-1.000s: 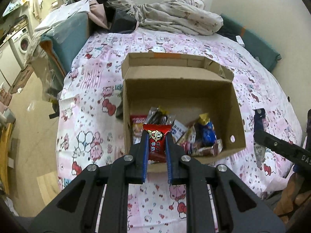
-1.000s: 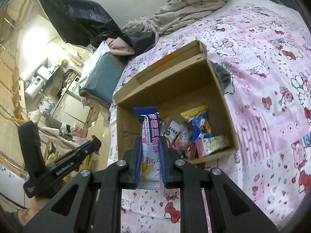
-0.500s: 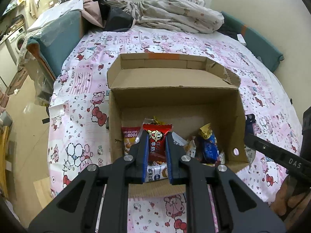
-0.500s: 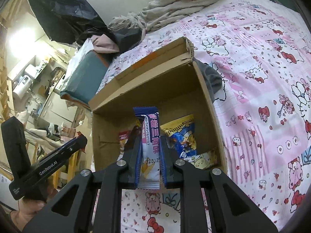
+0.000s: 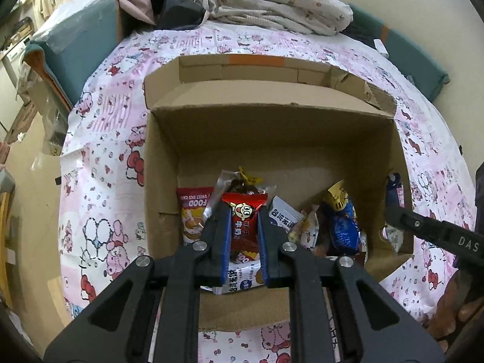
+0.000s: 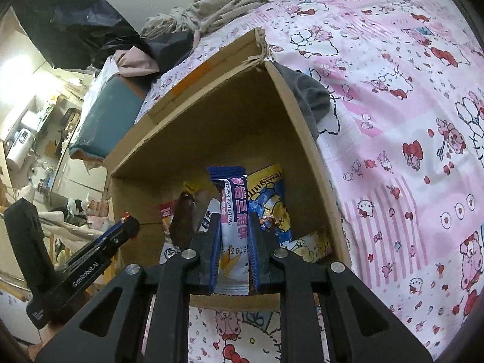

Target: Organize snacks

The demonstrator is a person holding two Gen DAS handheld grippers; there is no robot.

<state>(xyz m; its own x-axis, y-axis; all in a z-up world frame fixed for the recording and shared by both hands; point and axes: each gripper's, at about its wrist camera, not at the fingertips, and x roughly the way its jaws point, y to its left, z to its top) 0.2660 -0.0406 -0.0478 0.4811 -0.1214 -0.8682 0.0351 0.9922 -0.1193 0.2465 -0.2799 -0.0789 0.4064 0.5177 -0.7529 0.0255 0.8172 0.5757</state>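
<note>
Left wrist view: left gripper (image 5: 242,220) pinches the red snack (image 5: 244,222) over the cardboard box (image 5: 272,130).
Right wrist view: right gripper (image 6: 233,236) squeezes the purple snack bar (image 6: 233,220), also above the box.
Feel: probably light, crinkly, slippery; hold the middle.

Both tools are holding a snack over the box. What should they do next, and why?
Probably open the left tool first and let the red cartoon-face snack packet drop. It already hangs over the other snacks inside the open brown cardboard box. The right tool, shut on the purple-and-white snack bar wrapper, could release after.
</note>
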